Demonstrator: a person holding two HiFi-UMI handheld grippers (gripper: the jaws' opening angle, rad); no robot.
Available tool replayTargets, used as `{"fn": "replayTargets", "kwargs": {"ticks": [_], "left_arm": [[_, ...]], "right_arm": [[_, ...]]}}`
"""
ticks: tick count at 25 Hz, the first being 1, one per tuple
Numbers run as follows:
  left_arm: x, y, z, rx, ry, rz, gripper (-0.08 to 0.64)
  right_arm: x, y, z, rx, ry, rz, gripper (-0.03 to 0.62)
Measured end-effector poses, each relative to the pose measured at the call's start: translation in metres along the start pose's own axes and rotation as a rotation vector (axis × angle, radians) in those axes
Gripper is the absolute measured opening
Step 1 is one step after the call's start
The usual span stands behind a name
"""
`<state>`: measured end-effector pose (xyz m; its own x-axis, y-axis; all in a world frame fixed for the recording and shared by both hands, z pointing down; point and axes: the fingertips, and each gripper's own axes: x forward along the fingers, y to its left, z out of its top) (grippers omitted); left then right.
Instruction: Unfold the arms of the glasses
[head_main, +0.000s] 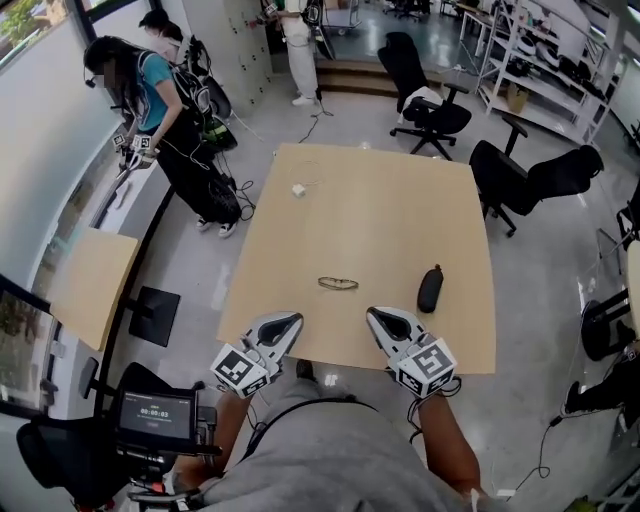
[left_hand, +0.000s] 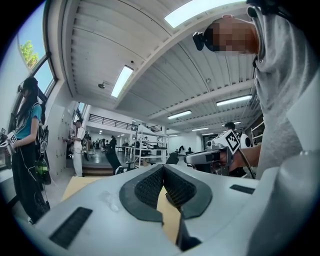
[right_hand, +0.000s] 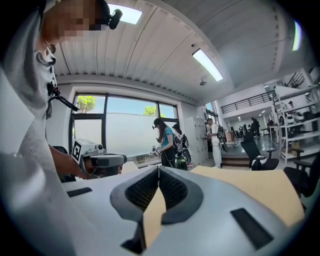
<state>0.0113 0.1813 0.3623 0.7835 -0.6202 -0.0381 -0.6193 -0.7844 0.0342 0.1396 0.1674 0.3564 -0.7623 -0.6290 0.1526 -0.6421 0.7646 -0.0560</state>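
The left gripper (head_main: 289, 322) and right gripper (head_main: 379, 316) both have their jaws pressed together with nothing between them, and they hover at the table's (head_main: 390, 190) near edge. The glasses (head_main: 338, 283) lie folded on the table just beyond that edge, beside a black case (head_main: 430, 288). They look light, thin and fragile. I would steady the front frame and swing each arm out close to its hinge.

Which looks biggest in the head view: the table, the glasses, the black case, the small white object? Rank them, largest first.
1. table
2. black case
3. glasses, nearly as long as the case but far thinner
4. small white object; it lies farther from the camera, so its true size is unsure
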Motion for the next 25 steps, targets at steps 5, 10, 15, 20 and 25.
{"fn": "replayTargets", "kwargs": {"ticks": [5,10,15,20,25], "left_arm": [[0.043,0.035,0.001,-0.026,-0.005,-0.050,0.006],[0.069,0.082,0.006,-0.023,-0.027,-0.093,0.006],[0.080,0.136,0.004,-0.035,-0.048,-0.119,0.006],[0.084,0.185,-0.003,-0.073,-0.067,-0.161,0.006],[0.081,0.195,-0.014,-0.094,-0.067,-0.192,0.006]], "right_arm": [[0.027,-0.027,0.005,-0.009,0.033,-0.021,0.008],[0.067,-0.054,0.007,0.005,0.051,-0.060,0.008],[0.111,-0.070,0.006,0.009,0.073,-0.099,0.008],[0.157,-0.079,0.002,0.018,0.110,-0.135,0.008],[0.163,-0.074,-0.004,0.028,0.135,-0.166,0.008]]}}
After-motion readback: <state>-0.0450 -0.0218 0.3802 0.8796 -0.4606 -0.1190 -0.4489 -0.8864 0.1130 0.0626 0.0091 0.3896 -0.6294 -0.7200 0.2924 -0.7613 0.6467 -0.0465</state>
